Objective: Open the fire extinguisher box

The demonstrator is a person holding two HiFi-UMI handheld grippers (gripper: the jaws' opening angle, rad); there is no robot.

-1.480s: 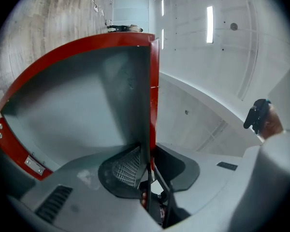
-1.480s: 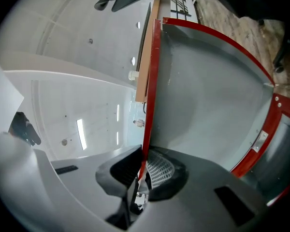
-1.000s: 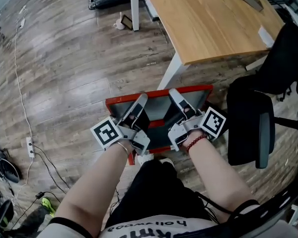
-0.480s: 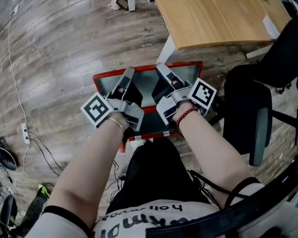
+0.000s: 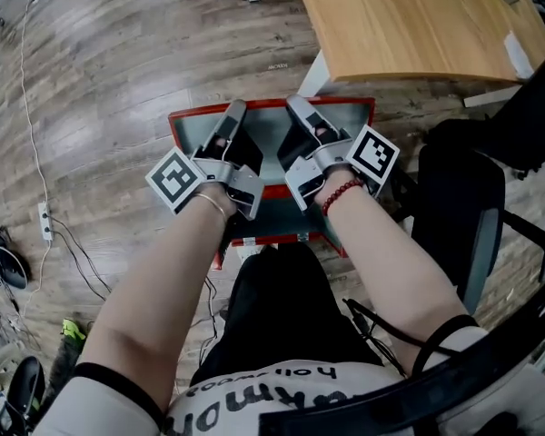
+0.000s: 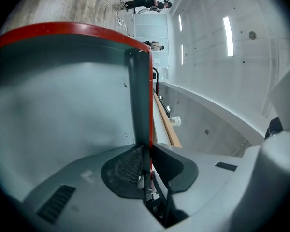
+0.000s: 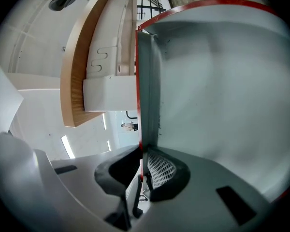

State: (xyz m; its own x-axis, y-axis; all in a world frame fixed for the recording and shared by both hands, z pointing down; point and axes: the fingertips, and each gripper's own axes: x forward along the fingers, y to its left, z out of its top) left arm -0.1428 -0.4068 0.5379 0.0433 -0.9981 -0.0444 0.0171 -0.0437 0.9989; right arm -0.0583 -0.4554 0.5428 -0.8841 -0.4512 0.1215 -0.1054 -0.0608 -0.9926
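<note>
The fire extinguisher box point(image 5: 220, 254) is red and stands on the wood floor in front of my knees. Its lid point(image 5: 271, 125) is raised, with the grey inside facing me and a red rim around it. My left gripper point(image 5: 229, 116) is shut on the lid's thin red side edge. In the left gripper view that lid edge point(image 6: 150, 105) runs straight down between the pads of the left gripper point(image 6: 146, 151). My right gripper point(image 5: 300, 112) holds the other side. There the lid's red edge point(image 7: 138, 91) lies between the pads of the right gripper point(image 7: 141, 156), whose jaws are opening.
A wooden desk point(image 5: 418, 16) on a white leg point(image 5: 313, 71) stands just behind the box. A black office chair point(image 5: 463, 207) is close on the right. Cables and a power strip point(image 5: 45, 221) lie on the floor at the left. My legs are directly below the box.
Both grippers stay on the lid's side edges. The box and grippers have slid upward in the head view and a little left; the lid's tilt looks about the same.
</note>
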